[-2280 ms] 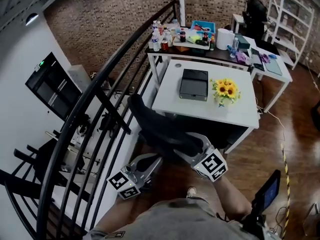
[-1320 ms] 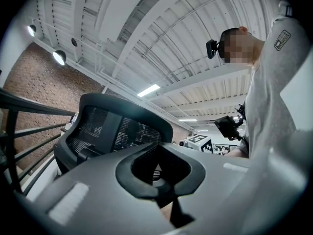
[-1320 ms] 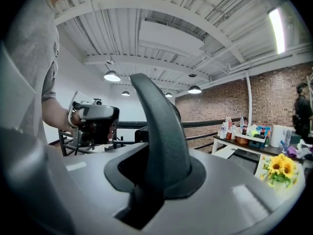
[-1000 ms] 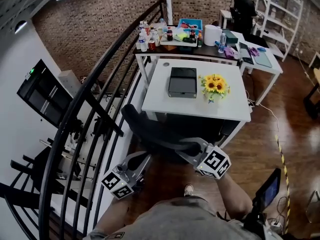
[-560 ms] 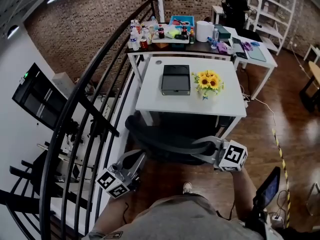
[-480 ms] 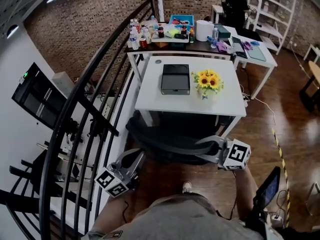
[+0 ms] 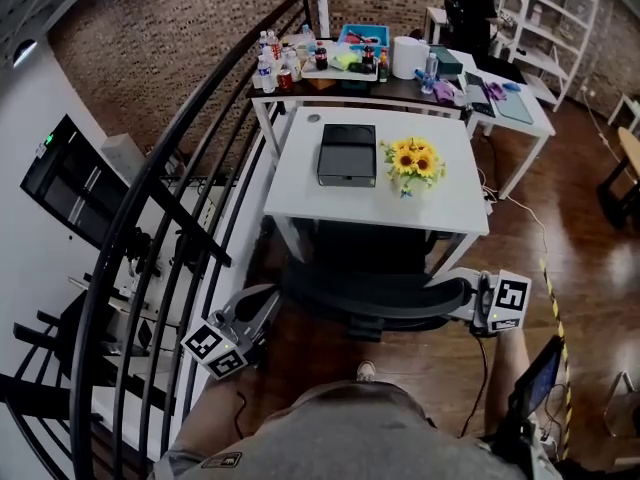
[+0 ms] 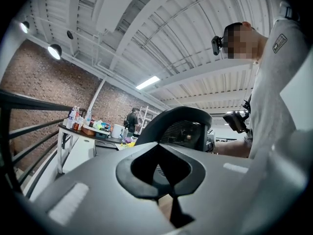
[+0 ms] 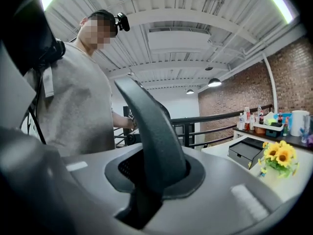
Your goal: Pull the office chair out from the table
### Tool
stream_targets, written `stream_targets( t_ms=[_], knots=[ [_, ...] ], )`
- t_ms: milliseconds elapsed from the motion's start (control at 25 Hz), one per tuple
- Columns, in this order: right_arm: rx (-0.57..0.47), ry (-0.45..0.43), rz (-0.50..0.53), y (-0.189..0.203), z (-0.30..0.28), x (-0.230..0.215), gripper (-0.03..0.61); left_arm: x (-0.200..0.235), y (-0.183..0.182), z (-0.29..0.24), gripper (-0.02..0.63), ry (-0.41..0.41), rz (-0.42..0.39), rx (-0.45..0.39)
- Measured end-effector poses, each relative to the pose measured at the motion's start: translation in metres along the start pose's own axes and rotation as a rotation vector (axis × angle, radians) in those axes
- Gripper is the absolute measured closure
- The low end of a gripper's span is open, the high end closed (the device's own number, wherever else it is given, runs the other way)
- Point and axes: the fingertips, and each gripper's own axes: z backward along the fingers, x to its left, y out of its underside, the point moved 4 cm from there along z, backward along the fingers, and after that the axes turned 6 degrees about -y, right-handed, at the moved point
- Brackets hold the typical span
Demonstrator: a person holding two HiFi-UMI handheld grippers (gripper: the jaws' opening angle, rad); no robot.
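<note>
While right gripper [image 7: 458,296] pinches office chair [image 7: 370,290] backrest | left gripper [image 7: 262,301] pressed together | chair beside table [image 7: 300,188]

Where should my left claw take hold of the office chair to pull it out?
Grip the office chair by its backrest's thin rim, left end, coming from the person's side. That edge stands bare near the shut left claw; the right claw clamps the opposite end.

The office chair [image 7: 375,293] was black and the counter [image 7: 300,183] white. The box [image 7: 347,155] was dark grey, the sunflowers [image 7: 411,160] yellow. The brick wall [image 7: 180,38] was red-brown, the railing [image 7: 148,196] black, the wooden floor [image 7: 570,218] glossy brown. The left gripper [image 7: 258,308] and right gripper [image 7: 462,300] were grey with black-and-white square markers.
</note>
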Motion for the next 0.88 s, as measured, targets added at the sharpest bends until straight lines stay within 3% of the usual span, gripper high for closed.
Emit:
stream_targets(
  t_ms=[160, 280, 360, 400, 560, 880],
  knots=[
    [-0.002, -0.009, -0.021, 0.002, 0.013, -0.001, 0.491, 0.013, 0.001, -0.007, 0.612, -0.003, -0.024, 0.024],
    [0.002, -0.012, -0.025, 0.003, 0.019, -0.004, 0.489, 0.023, 0.001, -0.018, 0.612, 0.047, -0.055, 0.058],
    [0.003, -0.017, -0.028, 0.005, 0.021, -0.004, 0.489, 0.029, 0.003, -0.028, 0.580, 0.122, -0.075, 0.108],
    [0.005, -0.017, -0.024, 0.005, 0.021, -0.005, 0.489, 0.031, 0.005, -0.034, 0.513, 0.172, -0.081, 0.143],
    [0.009, -0.017, -0.019, 0.007, 0.023, -0.007, 0.489, 0.034, 0.016, -0.055, 0.374, 0.387, -0.105, 0.276],
    [0.033, -0.019, -0.030, 0.006, 0.025, -0.005, 0.485, 0.012, 0.006, -0.082, 0.299, 0.689, -0.163, 0.431]
  ],
)
